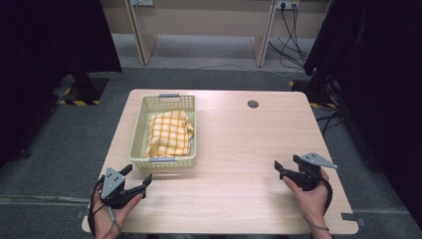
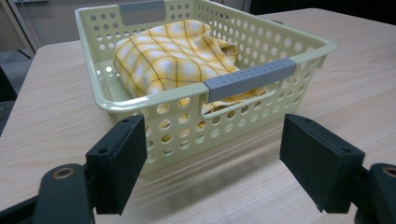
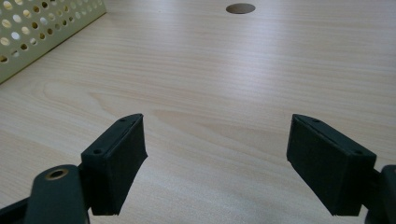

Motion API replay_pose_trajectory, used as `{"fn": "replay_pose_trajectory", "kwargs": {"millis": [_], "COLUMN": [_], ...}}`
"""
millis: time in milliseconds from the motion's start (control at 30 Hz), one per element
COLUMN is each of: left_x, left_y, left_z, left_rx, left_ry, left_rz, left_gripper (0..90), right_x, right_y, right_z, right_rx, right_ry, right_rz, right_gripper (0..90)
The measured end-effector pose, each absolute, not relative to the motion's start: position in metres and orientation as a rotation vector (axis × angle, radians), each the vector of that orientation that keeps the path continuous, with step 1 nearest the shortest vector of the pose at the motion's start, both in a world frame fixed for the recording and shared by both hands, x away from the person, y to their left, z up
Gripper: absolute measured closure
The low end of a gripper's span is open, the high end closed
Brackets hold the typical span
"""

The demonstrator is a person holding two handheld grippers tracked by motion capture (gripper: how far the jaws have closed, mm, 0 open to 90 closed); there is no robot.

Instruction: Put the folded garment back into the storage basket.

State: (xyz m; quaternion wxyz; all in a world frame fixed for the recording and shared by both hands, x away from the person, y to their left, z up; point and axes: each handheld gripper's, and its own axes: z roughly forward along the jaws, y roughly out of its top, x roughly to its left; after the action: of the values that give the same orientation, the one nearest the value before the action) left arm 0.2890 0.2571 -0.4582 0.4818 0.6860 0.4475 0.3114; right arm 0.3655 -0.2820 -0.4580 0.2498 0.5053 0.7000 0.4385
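Basket (image 2: pixel 261 77) | yellow checked cloth (image 2: pixel 173 56) inside | no readable writing

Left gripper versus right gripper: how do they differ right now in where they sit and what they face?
The left gripper sits just short of the basket's near wall, while the right gripper is far from it, over the bare table. The left gripper faces the basket and its yellow checked cloth; the right gripper faces open wood, the basket off to one side. Both are open, empty and held low over the table.
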Motion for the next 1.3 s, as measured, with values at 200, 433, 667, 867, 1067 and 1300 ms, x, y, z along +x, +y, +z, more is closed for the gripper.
{"fn": "replay_pose_trajectory", "kwargs": {"millis": [200,433,667,867,1067,1300], "left_x": [0.288,0.287,0.286,0.288,0.29,0.291], "left_y": [0.258,0.262,0.265,0.269,0.272,0.276], "left_z": [-0.46,-0.462,-0.466,-0.468,-0.472,-0.474], "left_rx": [1.67,1.668,1.671,1.671,1.674,1.674], "left_ry": [1.094,1.105,1.119,1.133,1.149,1.163], "left_rz": [0.762,0.77,0.769,0.772,0.773,0.773], "left_gripper": [22.9,22.9,22.8,22.8,22.8,22.8], "right_x": [0.362,0.357,0.353,0.351,0.35,0.35], "right_y": [-0.285,-0.29,-0.294,-0.299,-0.303,-0.305], "right_z": [-0.461,-0.465,-0.468,-0.468,-0.469,-0.473], "right_rx": [1.385,1.396,1.402,1.41,1.418,1.436], "right_ry": [1.902,1.888,1.877,1.86,1.852,1.845], "right_rz": [1.191,1.184,1.175,1.171,1.16,1.157], "right_gripper": [20.6,20.6,20.6,20.6,20.6,20.6]}}
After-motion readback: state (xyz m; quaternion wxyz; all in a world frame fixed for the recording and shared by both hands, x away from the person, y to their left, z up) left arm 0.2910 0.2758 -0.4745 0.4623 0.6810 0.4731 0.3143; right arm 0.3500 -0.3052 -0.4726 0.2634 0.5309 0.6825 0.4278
